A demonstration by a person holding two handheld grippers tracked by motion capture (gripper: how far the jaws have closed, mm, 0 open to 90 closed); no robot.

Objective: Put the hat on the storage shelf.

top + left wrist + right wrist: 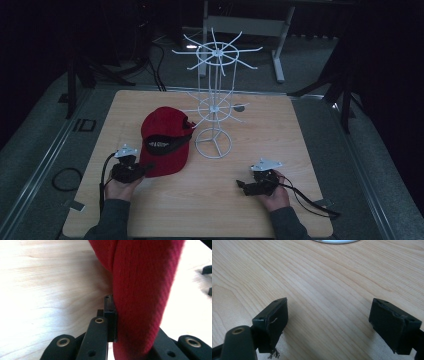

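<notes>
A red cap (165, 142) with a black patch lies on the wooden table (260, 125), left of centre. My left gripper (143, 170) is at its near edge, shut on the red fabric. In the left gripper view the cap (142, 290) fills the gap between the jaws of my left gripper (130, 322), and the right jaw is hidden behind the cloth. A white wire hook stand (214, 100) rises just right of the cap. My right gripper (241, 186) rests low near the front right, and in its own view the right gripper (329, 315) is open over bare wood.
The stand's round base (213, 143) sits close to the cap's right side, and its rim (335, 241) shows at the top of the right gripper view. A coiled cable (65, 179) lies off the table's left edge. A metal frame (277, 50) stands behind the table.
</notes>
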